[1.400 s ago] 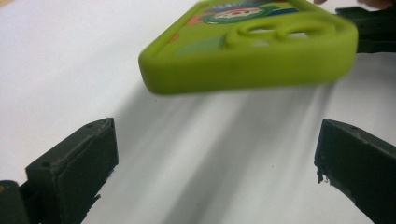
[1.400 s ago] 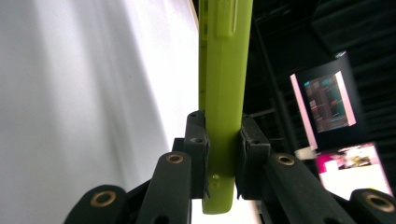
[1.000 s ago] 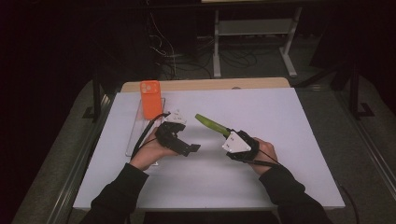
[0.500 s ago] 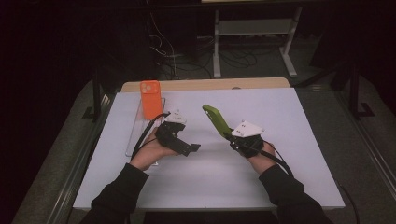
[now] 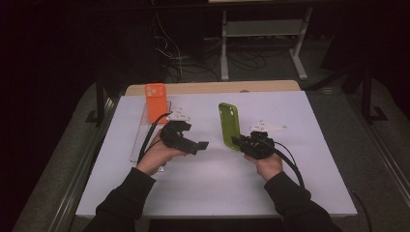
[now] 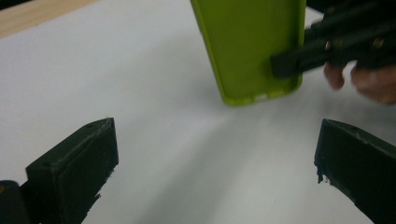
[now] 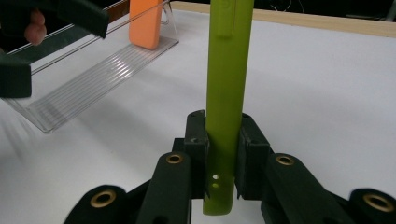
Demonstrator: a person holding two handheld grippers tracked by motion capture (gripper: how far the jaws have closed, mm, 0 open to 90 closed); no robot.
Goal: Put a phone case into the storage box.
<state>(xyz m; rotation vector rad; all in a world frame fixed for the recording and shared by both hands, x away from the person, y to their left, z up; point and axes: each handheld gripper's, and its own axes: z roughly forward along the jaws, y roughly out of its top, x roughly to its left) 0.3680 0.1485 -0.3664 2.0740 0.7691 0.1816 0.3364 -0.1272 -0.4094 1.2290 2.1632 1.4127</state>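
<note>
Green phone case (image 5: 229, 124): upright above the surface (image 5: 290, 183), pinched low by our right gripper (image 5: 240, 141).
Left gripper (image 5: 202, 145): spread, empty.
Risk: we judge that low pinch may let it tip before reaching the clear rack (image 5: 141, 140).

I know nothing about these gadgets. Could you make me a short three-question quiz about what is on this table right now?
1. Which gripper holds the green phone case?
2. True or false: the orange phone case lies flat on the white table.
3. The jaws of the left gripper are: a) clamped on the orange case, b) open with nothing between them, c) clamped on the clear stand.

Key
1. The right gripper, clamped near the case's lower end, holding it upright.
2. False: it stands in the clear stand at the far left.
3. b
</note>
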